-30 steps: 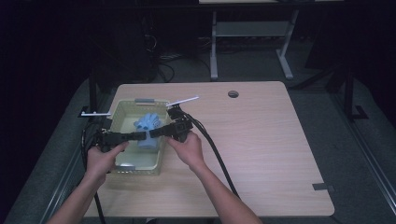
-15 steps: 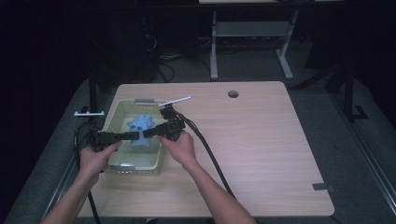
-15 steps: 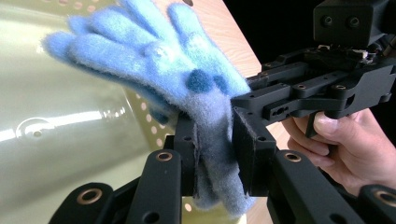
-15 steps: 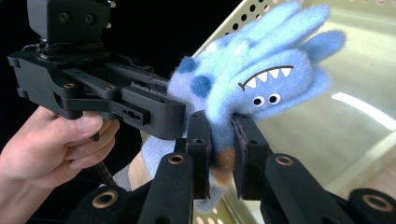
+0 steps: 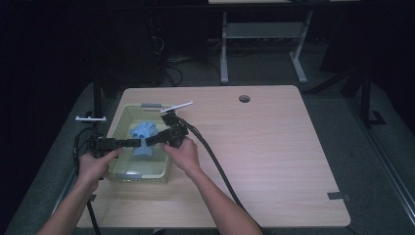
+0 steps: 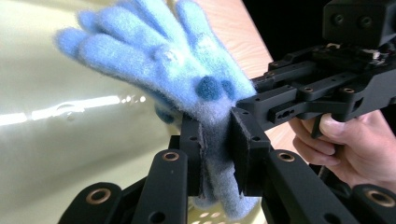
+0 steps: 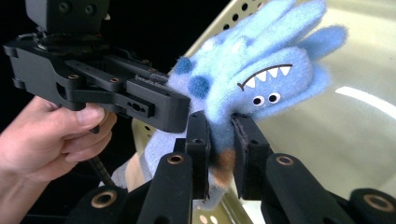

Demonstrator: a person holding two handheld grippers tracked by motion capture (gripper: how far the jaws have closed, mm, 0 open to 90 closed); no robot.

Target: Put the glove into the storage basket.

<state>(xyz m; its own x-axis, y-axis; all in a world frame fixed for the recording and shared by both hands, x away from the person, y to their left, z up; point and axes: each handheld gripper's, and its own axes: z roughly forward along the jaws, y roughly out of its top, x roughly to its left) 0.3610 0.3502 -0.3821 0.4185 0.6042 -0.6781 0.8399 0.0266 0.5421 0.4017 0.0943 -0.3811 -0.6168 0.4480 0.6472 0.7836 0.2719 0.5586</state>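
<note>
Two tools were clamped on the same fuzzy blue glove (image 5: 143, 138) at this moment. The left tool (image 6: 218, 154) pinched the cuff end between its pads, the pile bulging out on either side, and the right tool (image 7: 220, 142) was clenched on the knit close beside it, coming in from the opposite side so that the two sets of jaws nearly met. From the high view, the left tool (image 5: 138, 143) and the right tool (image 5: 150, 140) faced each other over the pale yellow-green plastic basket (image 5: 128, 174), with the glove hanging between and just above the basket floor. Its long axis ran from the shared grip away from the person, fingers pointing toward the far rim, so any pull apart would likely act across the cuff rather than along the fingers. Neither hand was plainly nearer; both sat at the near end.

Seen along the right tool, the glove (image 7: 261, 74) showed a monster face with white teeth and two small eyes. Seen along the left tool, the glove (image 6: 163, 60) showed plain pile with darker blue spots. Under the basket lay the wooden tabletop (image 5: 274, 161).
</note>
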